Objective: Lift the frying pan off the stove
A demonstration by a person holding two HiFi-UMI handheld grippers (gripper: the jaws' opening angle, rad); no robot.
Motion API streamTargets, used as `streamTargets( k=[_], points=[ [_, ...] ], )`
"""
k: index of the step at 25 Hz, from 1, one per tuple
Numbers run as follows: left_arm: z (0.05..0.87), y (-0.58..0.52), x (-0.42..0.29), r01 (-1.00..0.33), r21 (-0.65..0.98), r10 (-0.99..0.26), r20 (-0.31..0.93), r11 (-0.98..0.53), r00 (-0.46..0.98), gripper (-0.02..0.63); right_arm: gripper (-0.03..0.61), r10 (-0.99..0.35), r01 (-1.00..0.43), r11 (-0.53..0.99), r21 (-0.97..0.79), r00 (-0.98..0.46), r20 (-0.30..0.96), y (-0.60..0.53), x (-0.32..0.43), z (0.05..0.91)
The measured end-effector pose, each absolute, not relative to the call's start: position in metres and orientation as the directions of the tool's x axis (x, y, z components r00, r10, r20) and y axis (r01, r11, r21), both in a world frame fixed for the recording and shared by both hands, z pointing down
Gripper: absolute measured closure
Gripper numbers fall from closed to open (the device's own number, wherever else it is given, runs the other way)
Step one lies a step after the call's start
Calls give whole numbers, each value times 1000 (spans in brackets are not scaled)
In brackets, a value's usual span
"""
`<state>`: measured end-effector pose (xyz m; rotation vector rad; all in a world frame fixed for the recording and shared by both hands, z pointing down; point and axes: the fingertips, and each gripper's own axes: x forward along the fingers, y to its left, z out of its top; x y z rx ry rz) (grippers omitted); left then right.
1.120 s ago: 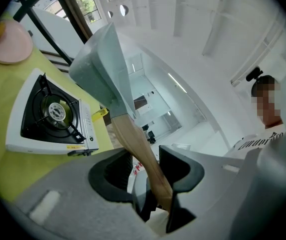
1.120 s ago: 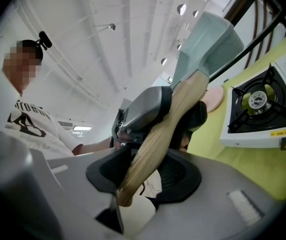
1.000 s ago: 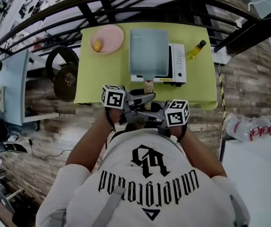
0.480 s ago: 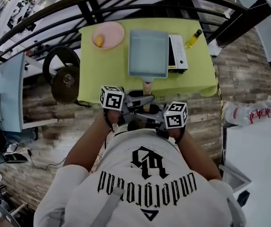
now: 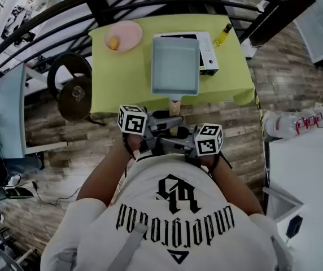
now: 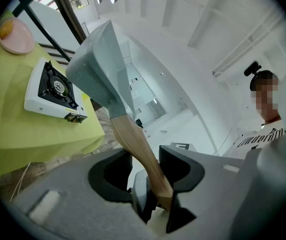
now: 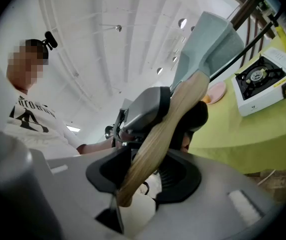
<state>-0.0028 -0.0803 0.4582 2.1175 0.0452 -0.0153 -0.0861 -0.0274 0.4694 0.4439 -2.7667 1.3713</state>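
The pale blue-grey rectangular frying pan (image 5: 175,66) hangs in the air above the green table, its wooden handle (image 5: 174,103) pointing toward me. Both grippers grip that handle. My left gripper (image 5: 171,121) is shut on it from the left, and in the left gripper view the jaws (image 6: 150,179) press on the wooden handle (image 6: 133,139) below the pan (image 6: 100,69). My right gripper (image 5: 173,141) is shut on the handle's end; its own view shows the handle (image 7: 163,134) between the jaws (image 7: 143,171). The white stove (image 5: 208,52) stands behind and right of the pan, burner (image 6: 53,86) bare.
A green table (image 5: 116,78) carries a pink plate (image 5: 123,35) holding a small orange item, and a yellow oil bottle (image 5: 223,34) at the back right. A dark curved railing (image 5: 65,21) runs behind. A round black object (image 5: 74,92) sits on the floor at the left.
The pan has come up off the stove and toward me; the stove, first covered by it, now shows behind and to its right. Both grippers have stayed on the handle.
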Motion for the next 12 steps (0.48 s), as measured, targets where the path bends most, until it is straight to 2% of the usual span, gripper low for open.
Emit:
streamTargets(
  k=[12],
  points=[
    [446, -15, 68, 15, 844, -36, -41, -537, 999, 430, 419, -186, -225, 602, -766, -973, 140, 43, -11, 459]
  ],
)
